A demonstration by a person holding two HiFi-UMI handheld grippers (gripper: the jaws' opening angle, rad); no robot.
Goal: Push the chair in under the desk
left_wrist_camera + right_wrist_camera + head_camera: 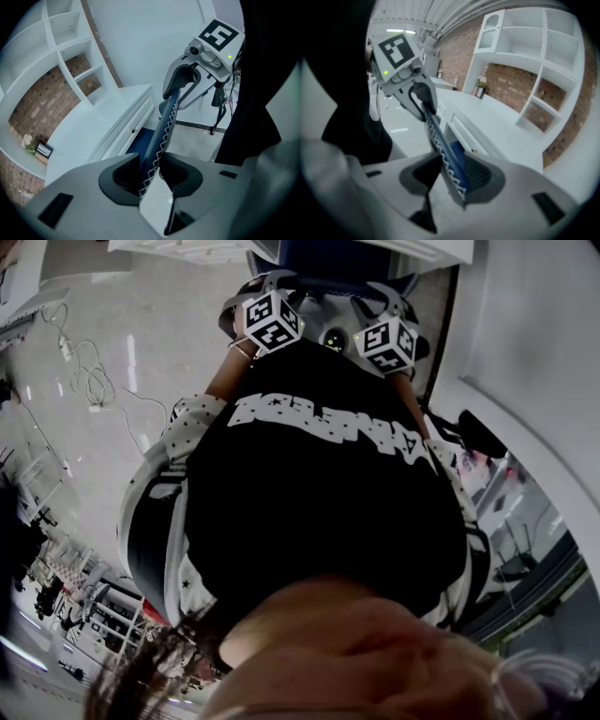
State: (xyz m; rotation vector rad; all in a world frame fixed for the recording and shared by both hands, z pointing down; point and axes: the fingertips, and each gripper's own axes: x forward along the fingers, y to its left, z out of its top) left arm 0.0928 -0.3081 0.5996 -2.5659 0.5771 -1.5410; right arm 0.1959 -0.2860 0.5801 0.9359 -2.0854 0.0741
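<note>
In the head view a dark shirt fills most of the picture, and past it the left tool [270,298] and the right tool [389,306] both reach to the top of the blue chair [347,259]. In the left gripper view the left tool is closed on the chair's stitched top edge, and the chair's seat seems to sit close by the white tabletop [93,126], though it is hard to see. In the right gripper view the right tool pinches that same edge too, so the pushing step looks under way, and next both tools should push evenly toward the tabletop.
</note>
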